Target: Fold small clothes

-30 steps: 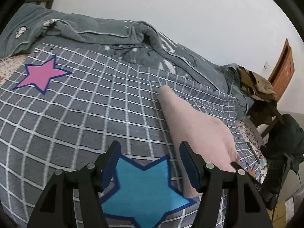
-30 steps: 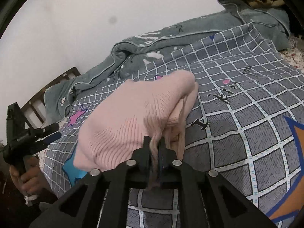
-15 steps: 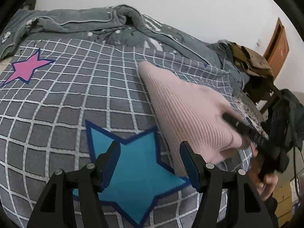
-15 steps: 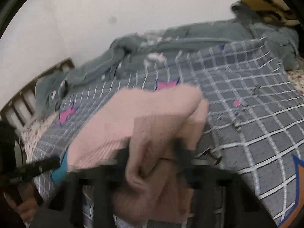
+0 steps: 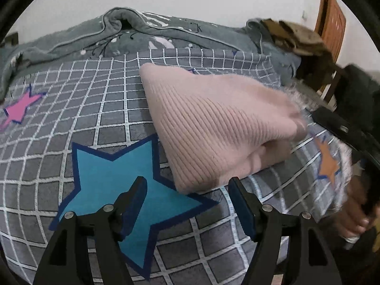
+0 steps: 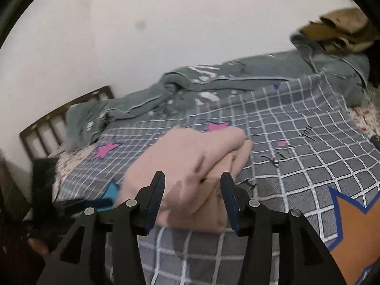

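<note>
Right gripper [image 6: 192, 187] fingers now off sweater [image 6: 190, 166]

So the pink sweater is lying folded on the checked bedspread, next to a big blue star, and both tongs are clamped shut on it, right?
Not quite. The pink sweater does lie folded on the checked bedspread beside the blue star, but neither pair grips it. The left wrist view shows the left tongs open, and the right wrist view shows the right tongs open around the sweater's near edge.

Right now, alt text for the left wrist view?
The open left gripper hovers over a grey checked bedspread with a blue star, just short of a folded pink knit garment. A grey quilt lies bunched along the wall behind.
</note>
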